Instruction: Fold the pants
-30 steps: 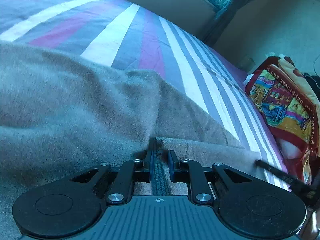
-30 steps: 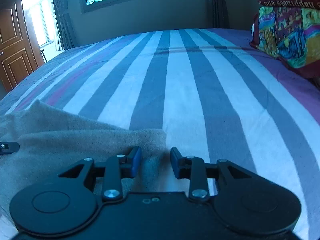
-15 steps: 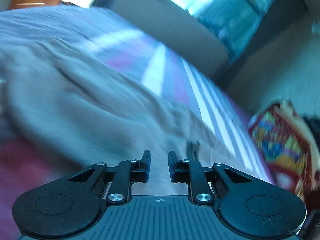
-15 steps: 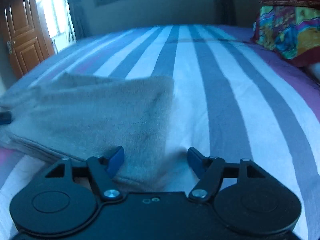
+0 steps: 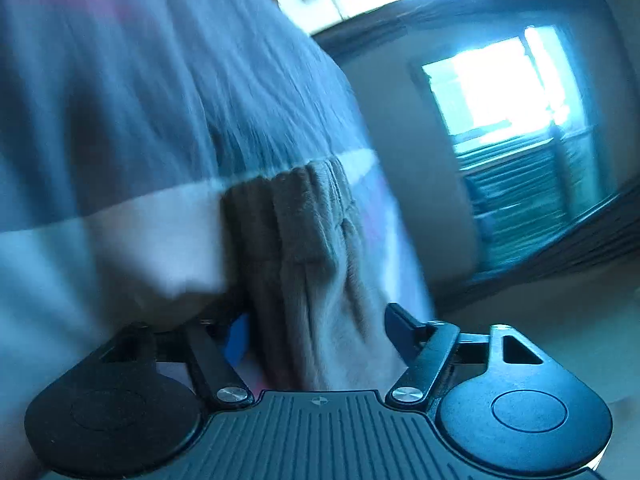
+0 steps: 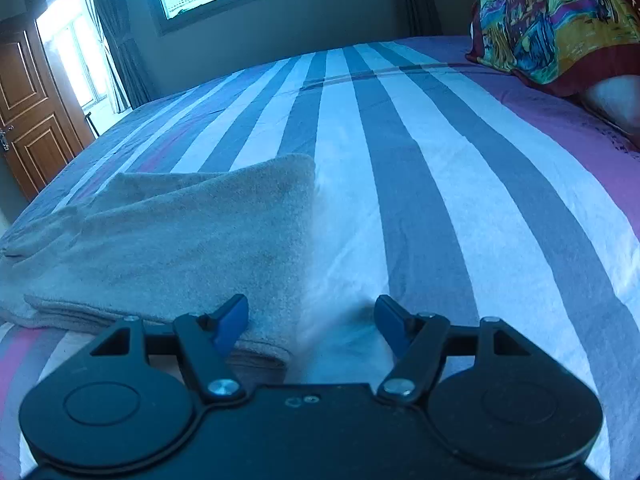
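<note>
Left gripper (image 5: 316, 330) opening right now, jaws spreading, bunched grey pants (image 5: 304, 248) hanging between the blue pads (image 5: 400, 330) but no longer pinched. Picture blurred and tilted there, striped bed (image 5: 120, 120) filling the upper left.

Right gripper (image 6: 312, 322) standing wide, nothing clamped; left pad (image 6: 230, 322) just over the near corner of the pants (image 6: 180, 240), right pad over bare sheet. Pants lying folded in a flat stack on the bed (image 6: 400, 180), toward its left near side.

Right view alone showing the whole folded stack, a colourful pillow (image 6: 556, 24) at the far right, a wooden door (image 6: 28, 112) left. Left view alone showing the gathered cloth close up.
</note>
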